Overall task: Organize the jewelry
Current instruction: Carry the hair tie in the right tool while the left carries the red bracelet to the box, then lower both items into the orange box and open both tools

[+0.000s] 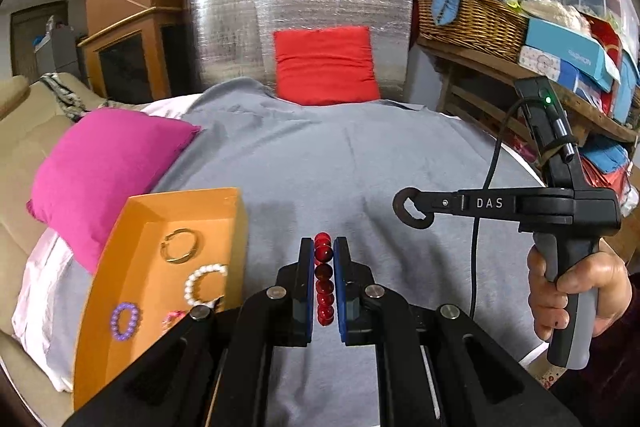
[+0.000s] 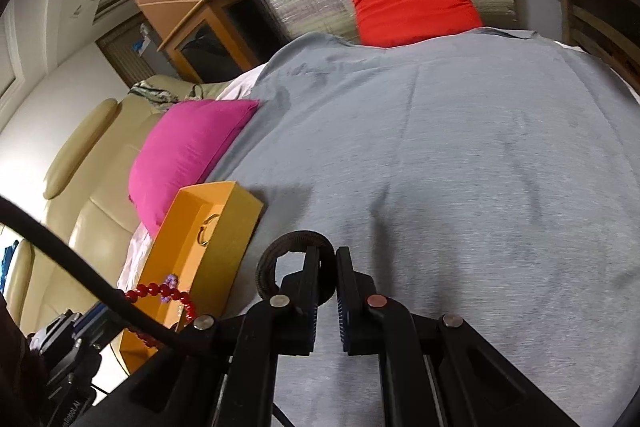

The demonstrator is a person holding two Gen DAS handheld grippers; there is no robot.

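My left gripper (image 1: 323, 255) is shut on a red bead bracelet (image 1: 323, 279) and holds it above the grey cloth, just right of the orange box (image 1: 120, 267). The bracelet also shows in the right wrist view (image 2: 168, 293). The box holds a gold bangle (image 1: 180, 246), a white pearl bracelet (image 1: 202, 285), a purple bead bracelet (image 1: 125, 321) and a pink piece partly hidden by the gripper. My right gripper (image 2: 328, 267) is shut on a dark brown bangle (image 2: 276, 259), held above the cloth; it also shows in the left wrist view (image 1: 412, 207).
A grey cloth (image 1: 340, 167) covers the table. A magenta cushion (image 1: 100, 179) lies behind the box, a red cushion (image 1: 326, 65) leans on a silver foil board at the back. A shelf with a wicker basket (image 1: 472, 23) and boxes stands right. A beige sofa is left.
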